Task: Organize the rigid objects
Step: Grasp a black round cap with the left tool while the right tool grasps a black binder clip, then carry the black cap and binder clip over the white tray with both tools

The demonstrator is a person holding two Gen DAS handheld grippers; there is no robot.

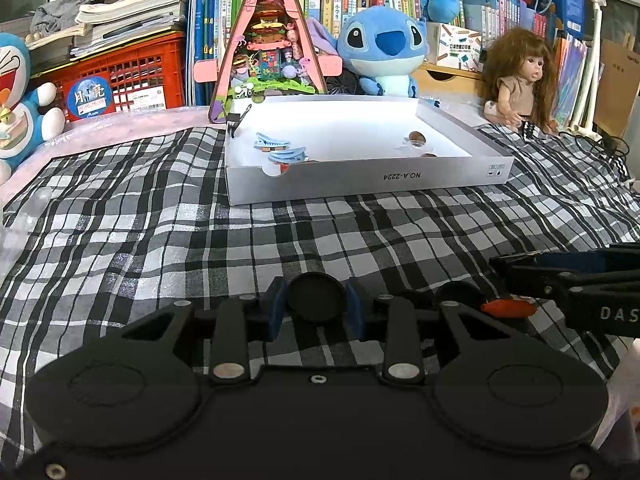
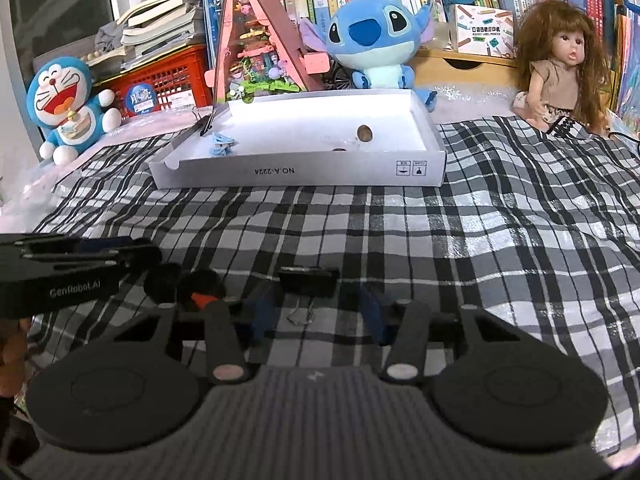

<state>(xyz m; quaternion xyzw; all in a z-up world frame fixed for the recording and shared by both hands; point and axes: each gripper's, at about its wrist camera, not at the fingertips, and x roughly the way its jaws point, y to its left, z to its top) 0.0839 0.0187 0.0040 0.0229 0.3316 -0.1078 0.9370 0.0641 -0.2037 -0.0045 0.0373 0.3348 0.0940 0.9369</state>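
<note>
The left gripper pinches a round black cap between its blue pads. The right gripper stands open around a black binder clip lying on the checked cloth. Beyond them the white box holds two blue clips and some brown nuts.
</note>
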